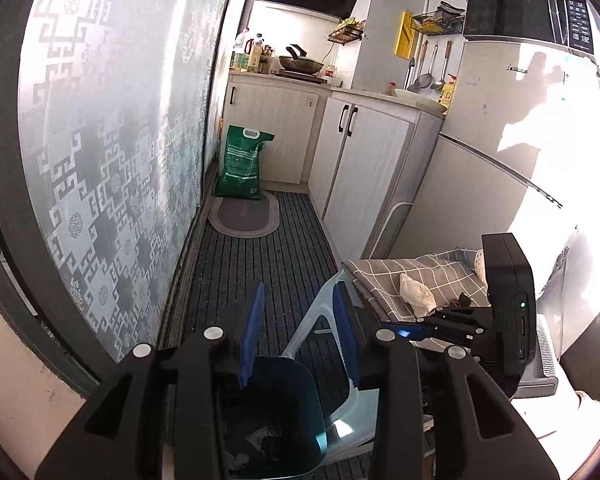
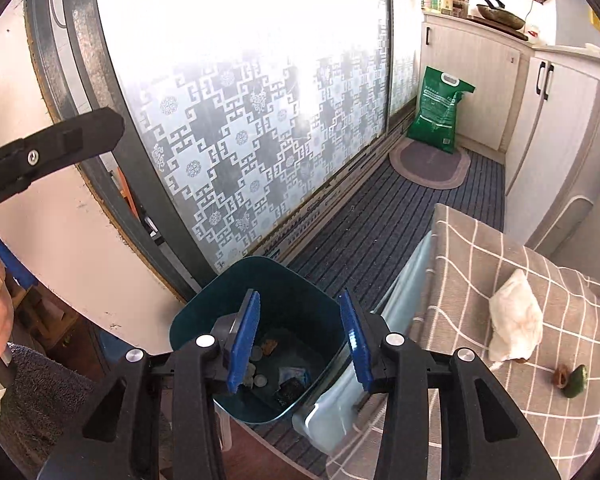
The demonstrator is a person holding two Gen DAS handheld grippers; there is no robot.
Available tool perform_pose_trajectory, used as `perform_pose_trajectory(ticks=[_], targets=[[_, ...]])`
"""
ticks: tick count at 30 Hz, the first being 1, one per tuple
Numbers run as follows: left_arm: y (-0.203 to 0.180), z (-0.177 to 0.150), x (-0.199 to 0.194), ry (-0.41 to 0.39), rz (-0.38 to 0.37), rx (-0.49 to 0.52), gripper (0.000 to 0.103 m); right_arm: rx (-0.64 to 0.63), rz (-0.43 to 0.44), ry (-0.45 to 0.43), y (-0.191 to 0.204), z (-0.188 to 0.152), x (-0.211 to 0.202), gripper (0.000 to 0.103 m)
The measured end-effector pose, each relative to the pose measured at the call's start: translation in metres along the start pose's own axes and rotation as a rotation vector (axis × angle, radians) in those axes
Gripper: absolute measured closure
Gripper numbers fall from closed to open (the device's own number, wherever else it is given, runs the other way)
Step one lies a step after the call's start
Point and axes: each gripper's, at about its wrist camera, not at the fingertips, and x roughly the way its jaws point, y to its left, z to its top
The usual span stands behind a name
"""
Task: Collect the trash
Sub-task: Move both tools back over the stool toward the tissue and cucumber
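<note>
Both wrist views look forward and down along the kitchen floor — the right one close above the teal bin (image 2: 260,344), the left lower beside it (image 1: 268,412) — sharing bin, checked table (image 2: 500,280) and green sack (image 1: 240,164).

One bin (image 2: 260,304), one crumpled tissue (image 2: 516,320), one green sack (image 2: 438,114), two mats (image 2: 430,162).

No legible text: print on green sack (image 1: 242,162) and fridge (image 1: 516,70) too blurred.

The glossy teal plastic bin (image 2: 260,280) stands at six o'clock on ribbed, matt dark carpet (image 2: 400,220). At three o'clock, crumpled white paper (image 2: 514,316) lies on grey checked cloth (image 2: 472,248).
</note>
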Motion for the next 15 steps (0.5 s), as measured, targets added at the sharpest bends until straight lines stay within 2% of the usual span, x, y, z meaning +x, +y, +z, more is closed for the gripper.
perform_pose_trajectory(ticks=[8,15], targets=[[-0.045,0.002,0.029,0.030,-0.058,0.036,0.058,0.079,-0.106,-0.070,-0.058,-0.014,-0.043,0.063],[-0.084,-0.003,0.072,0.087,-0.101,0.072,0.053,0.189,-0.196,-0.103,-0.119,-0.038,-0.078,0.063]])
